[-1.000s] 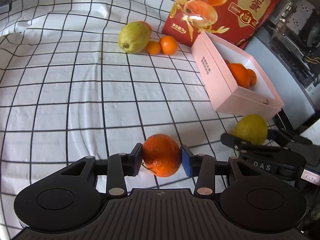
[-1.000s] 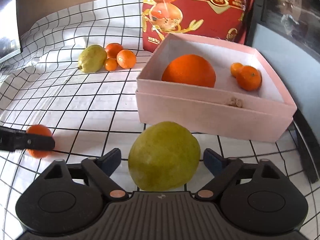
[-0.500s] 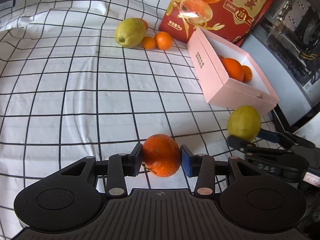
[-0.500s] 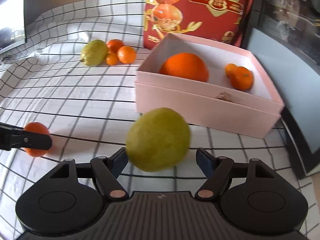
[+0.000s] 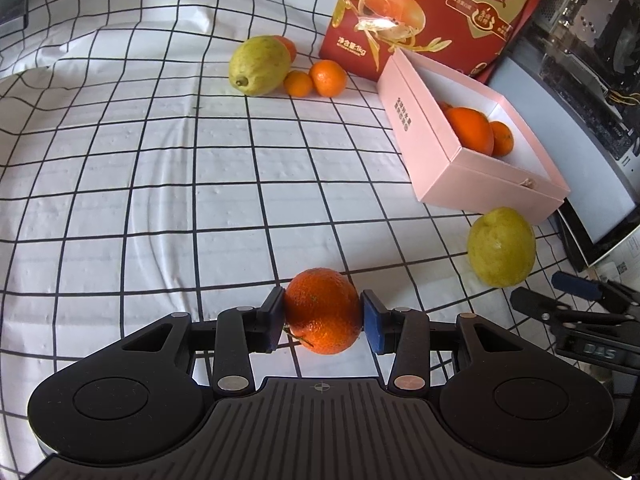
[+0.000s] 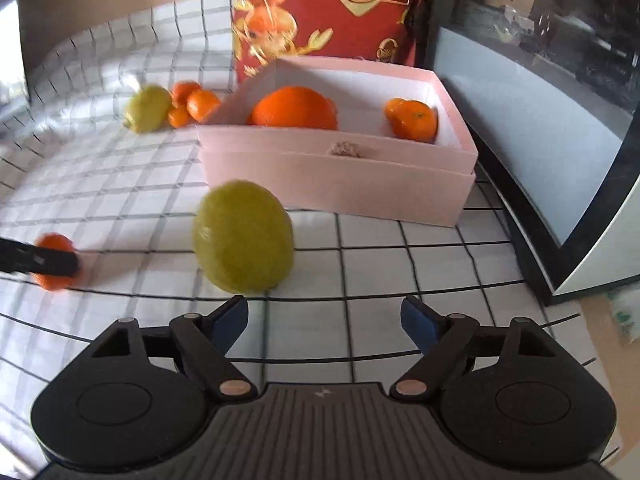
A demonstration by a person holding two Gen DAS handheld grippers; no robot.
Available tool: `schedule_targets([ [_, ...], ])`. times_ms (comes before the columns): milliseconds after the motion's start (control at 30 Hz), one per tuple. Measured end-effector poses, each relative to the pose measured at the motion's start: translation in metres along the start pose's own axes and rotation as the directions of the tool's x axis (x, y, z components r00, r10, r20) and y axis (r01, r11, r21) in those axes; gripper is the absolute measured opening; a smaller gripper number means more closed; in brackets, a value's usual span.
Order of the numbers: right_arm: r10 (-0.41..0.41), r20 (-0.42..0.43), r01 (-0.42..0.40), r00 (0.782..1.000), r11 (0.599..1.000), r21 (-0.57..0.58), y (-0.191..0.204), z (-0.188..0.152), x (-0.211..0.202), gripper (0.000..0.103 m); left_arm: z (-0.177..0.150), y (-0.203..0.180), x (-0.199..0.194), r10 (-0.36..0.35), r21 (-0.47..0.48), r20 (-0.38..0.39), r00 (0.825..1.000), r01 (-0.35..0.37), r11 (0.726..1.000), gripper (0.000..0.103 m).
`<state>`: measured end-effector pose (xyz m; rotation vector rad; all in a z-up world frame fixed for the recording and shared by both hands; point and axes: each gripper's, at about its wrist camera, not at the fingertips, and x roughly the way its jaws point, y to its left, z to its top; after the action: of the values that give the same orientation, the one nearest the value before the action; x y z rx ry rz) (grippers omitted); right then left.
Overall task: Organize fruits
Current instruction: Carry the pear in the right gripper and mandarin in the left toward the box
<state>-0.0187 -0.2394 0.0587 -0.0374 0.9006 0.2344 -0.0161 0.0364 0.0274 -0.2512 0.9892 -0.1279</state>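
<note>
My left gripper point(image 5: 322, 322) is shut on an orange point(image 5: 322, 310) just above the checked cloth; the orange also shows at the left of the right wrist view point(image 6: 54, 260). My right gripper point(image 6: 325, 324) is open and empty. A yellow-green lemon point(image 6: 242, 238) lies on the cloth just ahead of its left finger, clear of both fingers; it also shows in the left wrist view point(image 5: 501, 252). An open pink box point(image 6: 336, 184) behind the lemon holds a large orange point(image 6: 294, 108) and small mandarins point(image 6: 414, 120).
A second lemon point(image 5: 258, 65) and small mandarins point(image 5: 328, 78) lie at the far side of the cloth. A red fruit carton point(image 5: 432, 12) stands behind the pink box point(image 5: 424, 136). A dark-framed panel point(image 6: 540, 148) borders the right side.
The right gripper has let go of the lemon and pulled back to the right; the lemon now lies on the cloth. The left gripper still holds the orange, drawn back a little.
</note>
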Motion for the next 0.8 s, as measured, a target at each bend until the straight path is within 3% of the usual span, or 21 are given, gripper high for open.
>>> schedule_targets([
  [100, 0.058, 0.025, -0.057, 0.998, 0.998, -0.026, 0.008, 0.006, -0.006, 0.084, -0.001, -0.003, 0.000, 0.013, 0.013, 0.001, 1.000, -0.013, 1.000, 0.046],
  [367, 0.019, 0.015, -0.017, 1.000, 0.996, -0.085, 0.041, 0.025, 0.026, 0.084, -0.005, -0.007, -0.002, 0.034, 0.042, 0.004, 0.999, -0.034, 0.999, 0.046],
  [800, 0.006, 0.012, -0.005, 1.000, 0.997, -0.077, 0.042, 0.029, 0.040, 0.084, -0.007, -0.006, -0.004, 0.024, 0.034, 0.001, 1.000, -0.024, 0.999, 0.046],
])
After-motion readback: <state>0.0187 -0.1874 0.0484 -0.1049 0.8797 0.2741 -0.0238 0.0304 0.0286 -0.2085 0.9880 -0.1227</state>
